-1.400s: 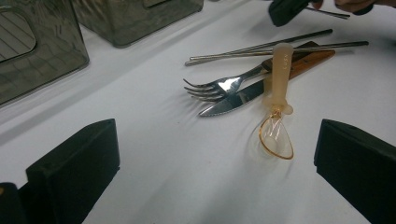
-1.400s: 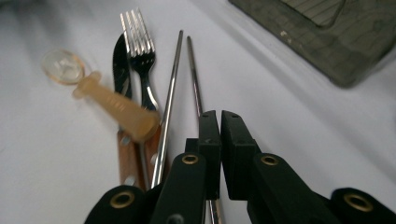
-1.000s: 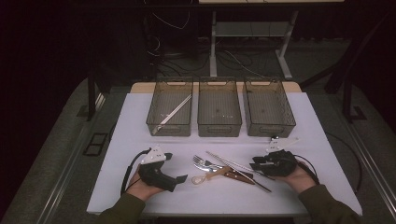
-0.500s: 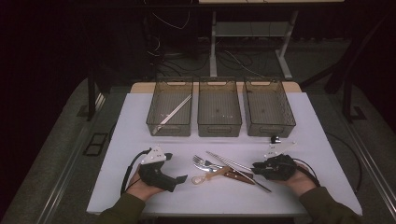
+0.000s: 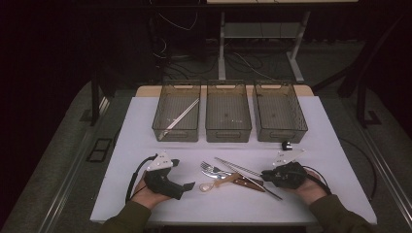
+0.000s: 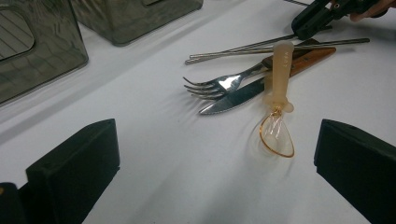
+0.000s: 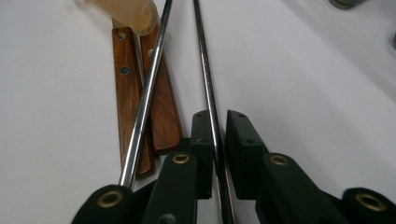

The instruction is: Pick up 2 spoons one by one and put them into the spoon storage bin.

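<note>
Right gripper view: right gripper (image 7: 216, 140) jaws just closing around chopstick (image 7: 205, 79).

Lab, white table (image 5: 145, 126), dark backdrop, trailing floor cables (image 5: 243, 60)

I see my matt black right gripper (image 7: 217, 140) against a plain white table (image 5: 145, 131). Between its jaws runs a shiny silver metal chopstick (image 7: 205, 79); just left of it lie reddish-brown wooden handles (image 7: 140, 93) with small silver rivets. Ahead of my black left gripper (image 6: 210, 177) lie a cream-handled spoon with a clear amber bowl (image 6: 278, 112), a bright steel fork (image 6: 219, 84) and smoky grey see-through bins (image 6: 42, 42).
</note>
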